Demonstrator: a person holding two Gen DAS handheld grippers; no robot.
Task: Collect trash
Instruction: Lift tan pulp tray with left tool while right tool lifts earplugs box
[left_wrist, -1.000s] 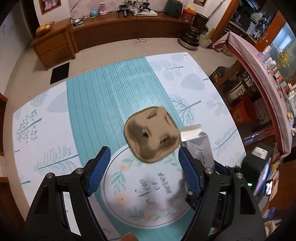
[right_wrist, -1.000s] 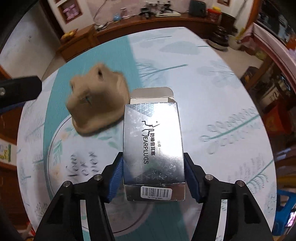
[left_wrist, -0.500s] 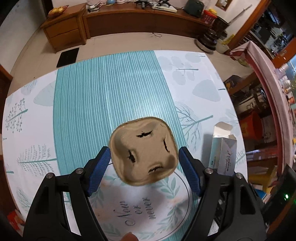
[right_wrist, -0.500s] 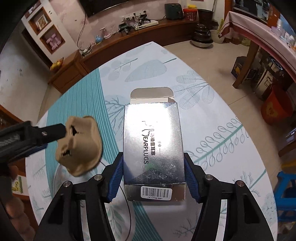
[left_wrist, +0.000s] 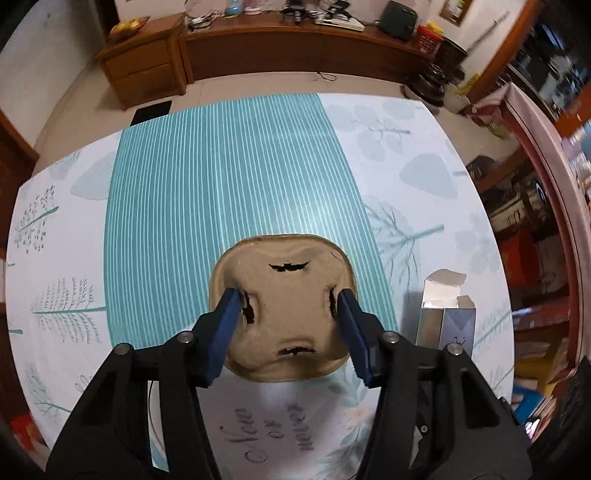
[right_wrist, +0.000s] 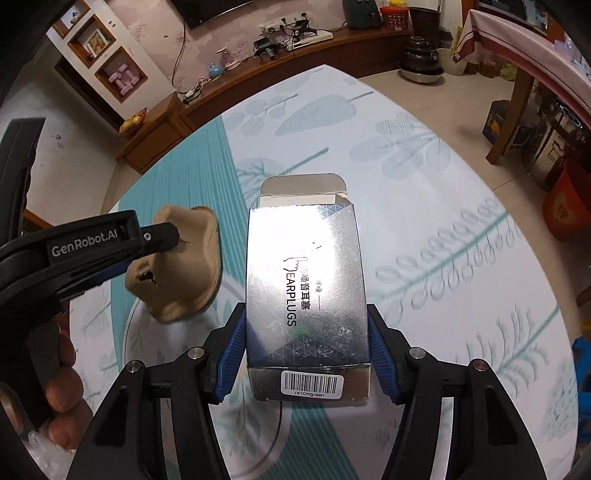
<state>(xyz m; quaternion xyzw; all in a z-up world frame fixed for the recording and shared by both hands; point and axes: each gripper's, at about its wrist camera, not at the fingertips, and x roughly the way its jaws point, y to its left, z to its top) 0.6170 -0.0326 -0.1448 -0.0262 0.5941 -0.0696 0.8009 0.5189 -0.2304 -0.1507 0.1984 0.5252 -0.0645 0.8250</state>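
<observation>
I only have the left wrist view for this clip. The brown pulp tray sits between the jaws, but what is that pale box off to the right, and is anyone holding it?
Observer: The silver carton is clamped in the right gripper, blue pads on both its long sides.
Reviewer: Any print on it?
Observer: Yes, the top face reads EARPLUGS, with a barcode label on the near end.
Reviewer: And is my tray off the table?
Observer: From the right wrist view the pulp tray hangs tilted in the left gripper, whose jaws have just been closing on it, above the tablecloth. A hand grips that tool's handle.
</observation>
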